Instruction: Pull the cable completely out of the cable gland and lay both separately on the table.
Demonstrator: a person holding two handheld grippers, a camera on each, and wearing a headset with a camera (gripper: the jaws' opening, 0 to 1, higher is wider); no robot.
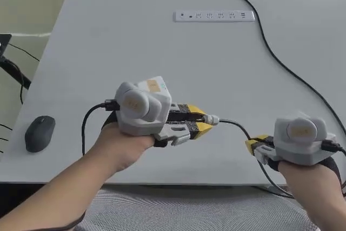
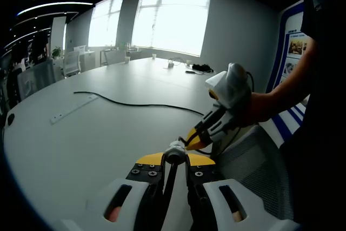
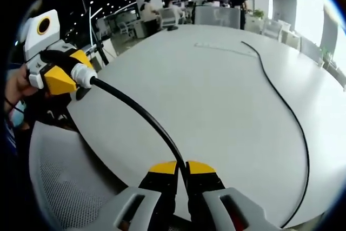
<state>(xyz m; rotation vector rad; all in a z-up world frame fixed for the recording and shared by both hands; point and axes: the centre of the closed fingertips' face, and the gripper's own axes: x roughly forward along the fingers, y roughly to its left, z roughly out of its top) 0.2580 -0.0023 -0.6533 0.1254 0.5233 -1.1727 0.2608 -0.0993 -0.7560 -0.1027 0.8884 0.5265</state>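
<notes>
The left tool is clamped on the white cable gland. The right tool is clamped on the black cable, which enters the gland above the counter's near edge.

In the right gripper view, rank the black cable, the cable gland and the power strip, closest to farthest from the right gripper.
1. black cable: clamped between this gripper's jaws at bottom centre.
2. cable gland: up at the left, gripped by the left gripper.
3. power strip: farthest, lying well beyond both, upper middle.
</notes>
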